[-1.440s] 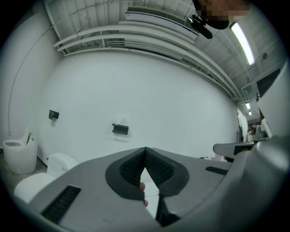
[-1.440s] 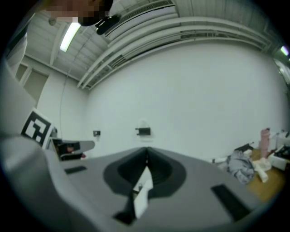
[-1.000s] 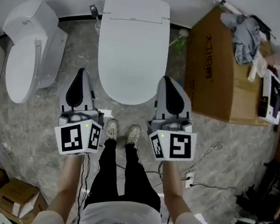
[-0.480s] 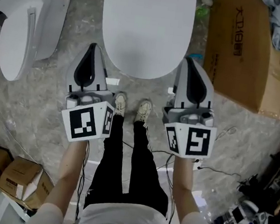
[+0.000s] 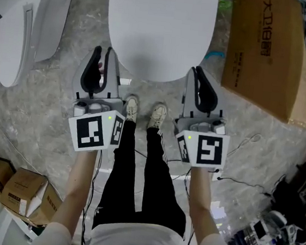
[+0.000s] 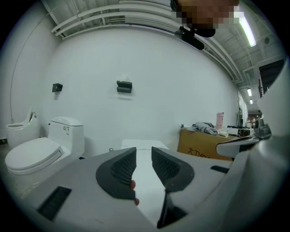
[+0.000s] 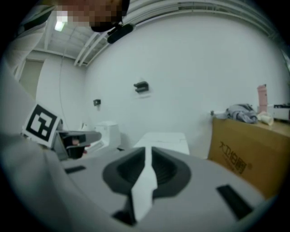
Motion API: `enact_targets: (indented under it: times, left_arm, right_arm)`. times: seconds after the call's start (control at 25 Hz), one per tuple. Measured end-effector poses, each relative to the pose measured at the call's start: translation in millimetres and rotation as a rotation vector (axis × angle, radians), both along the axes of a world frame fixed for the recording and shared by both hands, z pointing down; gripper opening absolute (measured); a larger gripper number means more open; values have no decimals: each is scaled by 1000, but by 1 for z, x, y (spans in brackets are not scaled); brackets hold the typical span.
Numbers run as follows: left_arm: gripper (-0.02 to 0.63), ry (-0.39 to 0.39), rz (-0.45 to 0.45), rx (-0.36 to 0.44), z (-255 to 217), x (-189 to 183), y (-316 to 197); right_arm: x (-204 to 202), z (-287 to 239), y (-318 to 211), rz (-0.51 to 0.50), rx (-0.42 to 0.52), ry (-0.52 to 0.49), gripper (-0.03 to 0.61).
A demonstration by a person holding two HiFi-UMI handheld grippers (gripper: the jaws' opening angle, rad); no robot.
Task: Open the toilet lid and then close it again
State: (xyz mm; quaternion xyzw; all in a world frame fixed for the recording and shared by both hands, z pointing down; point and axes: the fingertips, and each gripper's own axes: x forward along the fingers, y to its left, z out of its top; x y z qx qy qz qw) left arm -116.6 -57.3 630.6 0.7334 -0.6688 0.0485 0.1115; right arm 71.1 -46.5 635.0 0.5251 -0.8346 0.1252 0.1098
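Toilet lid [image 5: 160,26] down, closed; left gripper [image 5: 102,58] beside its front-left edge, jaws just opening, nothing between; right gripper [image 5: 198,76] beside front-right edge, jaws together, empty; gripper views alone show wall [image 6: 136,59] behind lid; head view alone shows shoes [image 5: 131,107] before it

A workshop or storeroom: a toilet [image 5: 160,26] beside a second toilet [image 5: 21,27], a big cardboard box [image 5: 270,56], loose cables [image 5: 234,180].

light: bright, even, ceiling tube [image 6: 247,29] glaring | gripper views: fisheye, dark corners | right gripper view: soft blur
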Motion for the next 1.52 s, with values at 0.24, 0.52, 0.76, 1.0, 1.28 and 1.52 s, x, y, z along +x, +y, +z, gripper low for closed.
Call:
enact_targets:
  times: [0.24, 0.52, 0.76, 1.0, 1.28, 1.52]
  left_arm:
    - [190, -40, 164, -143, 65, 28, 14]
    - [210, -185, 248, -349, 164, 33, 57]
    - [216, -209, 284, -475, 216, 34, 81]
    - [218, -234, 341, -508, 246, 44, 85]
    - [218, -210, 337, -506, 250, 51, 76]
    - [218, -200, 356, -491, 246, 52, 73]
  right_arm:
    - [10, 63, 8, -13, -159, 33, 174]
    - [24, 143, 32, -56, -317, 163, 212]
    - [23, 195, 53, -81, -424, 205, 212]
    - [18, 224, 62, -105, -466, 243, 212]
    - [16, 251, 70, -149, -518, 280, 212]
    - [8, 253, 59, -161, -509, 270, 212]
